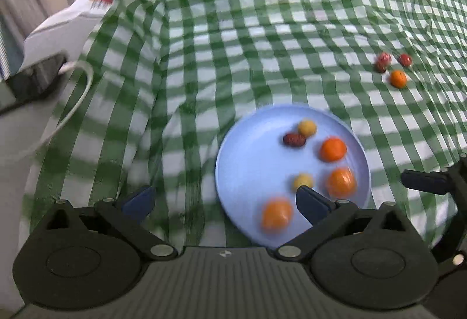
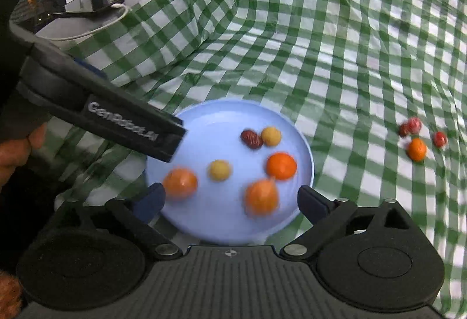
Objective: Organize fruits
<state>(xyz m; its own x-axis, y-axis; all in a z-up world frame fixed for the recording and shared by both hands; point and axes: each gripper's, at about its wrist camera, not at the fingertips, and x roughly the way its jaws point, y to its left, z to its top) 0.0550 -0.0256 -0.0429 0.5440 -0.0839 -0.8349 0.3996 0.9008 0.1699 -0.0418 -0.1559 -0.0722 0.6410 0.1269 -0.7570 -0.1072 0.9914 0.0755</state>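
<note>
A light blue plate (image 1: pixel 248 167) (image 2: pixel 216 120) lies on the green checked cloth. It holds three oranges (image 1: pixel 332 149) (image 2: pixel 281 165), two small yellow fruits (image 1: pixel 307 127) (image 2: pixel 219 170) and a dark red fruit (image 1: pixel 294 140) (image 2: pixel 251 138). On the cloth to the right lie one orange (image 1: pixel 398 78) (image 2: pixel 416 149) and three small red fruits (image 1: pixel 384 59) (image 2: pixel 414 124). My left gripper (image 1: pixel 224 202) is open and empty over the plate's left edge. My right gripper (image 2: pixel 230 199) is open and empty over the plate's near part.
The cloth (image 1: pixel 233 27) is wrinkled and bunched at the left. A black phone with a white cable (image 1: pixel 35 77) (image 2: pixel 93 2) and white boxes (image 1: pixel 58 24) lie at the far left. The left gripper's body (image 2: pixel 102 115) crosses the right wrist view.
</note>
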